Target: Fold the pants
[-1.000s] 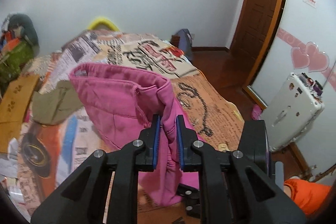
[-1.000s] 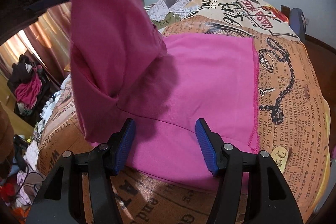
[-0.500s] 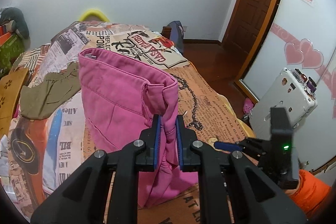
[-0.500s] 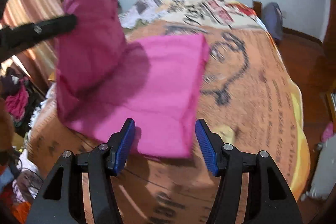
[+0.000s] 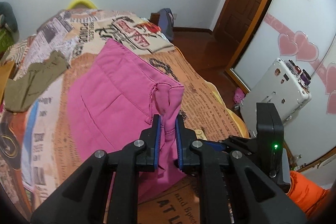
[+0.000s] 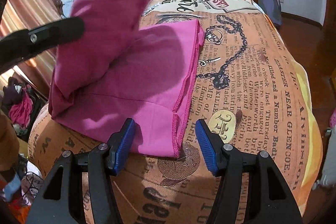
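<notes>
The pink pants [image 5: 113,96] lie on the newspaper-print bedspread [image 5: 210,102], partly folded over. My left gripper [image 5: 168,133] is shut on a bunched corner of the pants and holds that part lifted above the lower layer. In the right wrist view the lifted fold [image 6: 100,24] hangs at the upper left, with the left gripper's black arm [image 6: 42,37] across it. The flat layer [image 6: 147,81] lies below. My right gripper [image 6: 166,140] is open and empty, its blue pads on either side of the pants' near stitched corner.
An olive garment [image 5: 31,83] lies on the bed to the left. The bed's edge drops off to the right onto a wooden floor [image 5: 201,49]. A white suitcase [image 5: 275,89] stands by the wall. My right gripper's body [image 5: 266,138] sits at lower right.
My left gripper has carried the lifted pink fold further over the flat layer and lower. My right gripper stays open and has come closer to the near corner of the pants.
</notes>
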